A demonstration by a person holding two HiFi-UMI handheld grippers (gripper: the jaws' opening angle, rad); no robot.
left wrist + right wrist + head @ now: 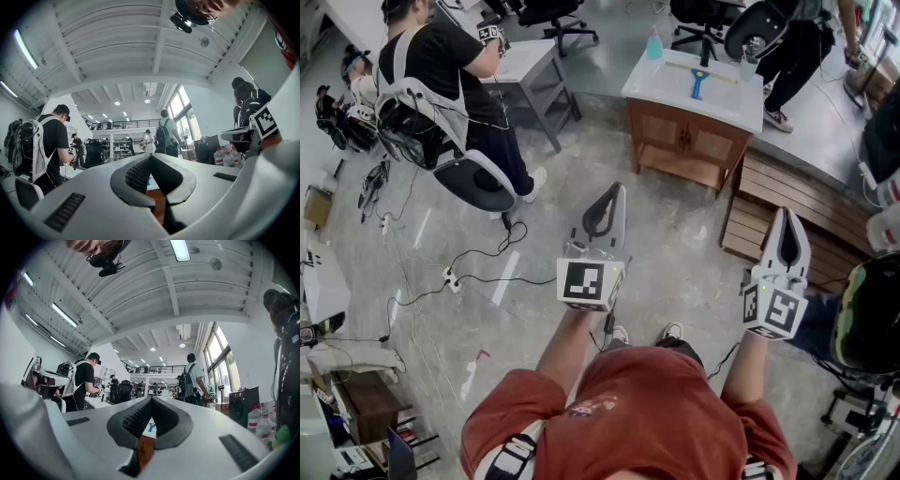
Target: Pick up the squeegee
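The squeegee [698, 82], with a blue handle and a pale blade, lies on the white top of a wooden cabinet [686, 141] far ahead across the floor. In the right gripper view the squeegee [151, 427] shows as a small blue shape through the loop of the jaws. My left gripper [610, 193] and right gripper [788, 215] are held out side by side, well short of the cabinet. Both are shut and hold nothing. The left gripper [150, 157] and the right gripper [151, 401] point about level, with their tips touching.
A blue bottle [653, 44] stands on the cabinet's far left corner. Wooden pallets [787, 211] lie right of the cabinet. A person in black [441, 66] with an office chair [478, 183] works at a grey desk [530, 61] on the left. Cables [455, 277] trail over the floor.
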